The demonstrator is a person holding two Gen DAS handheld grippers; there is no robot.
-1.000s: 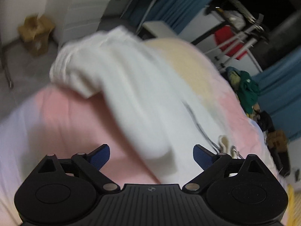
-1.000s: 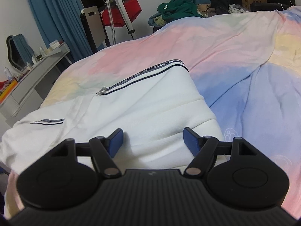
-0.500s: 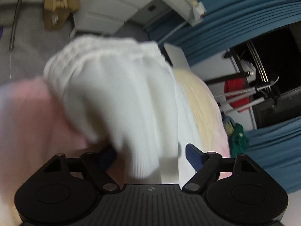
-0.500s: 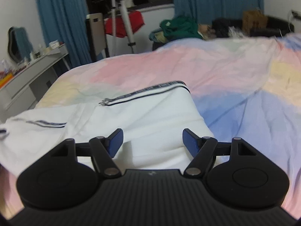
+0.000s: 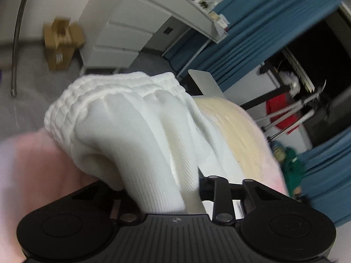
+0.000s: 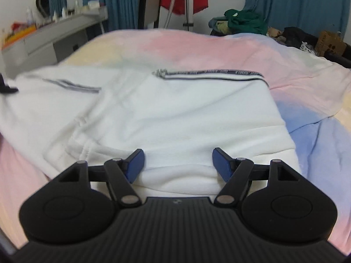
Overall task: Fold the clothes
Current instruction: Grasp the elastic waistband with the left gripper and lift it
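A white garment (image 6: 175, 114) with a dark striped trim lies spread on the pastel bedspread (image 6: 197, 46). In the left wrist view its ribbed end (image 5: 122, 118) is bunched up and runs down between the jaws. My left gripper (image 5: 166, 188) is shut on this white cloth, and the cloth hides its fingertips. My right gripper (image 6: 177, 164) is open, with its blue pads (image 6: 136, 164) just above the near folded edge of the garment, holding nothing.
A grey desk with drawers (image 5: 122, 37) and a cardboard box (image 5: 59, 43) stand on the floor to the left. Blue curtains (image 6: 296, 2), a tripod with a red cloth (image 6: 184, 0) and a pile of green clothes (image 6: 243, 22) stand beyond the bed.
My left gripper has closed on the ribbed end of the white garment and lifted it. My right gripper stayed open and swung leftward over the garment.
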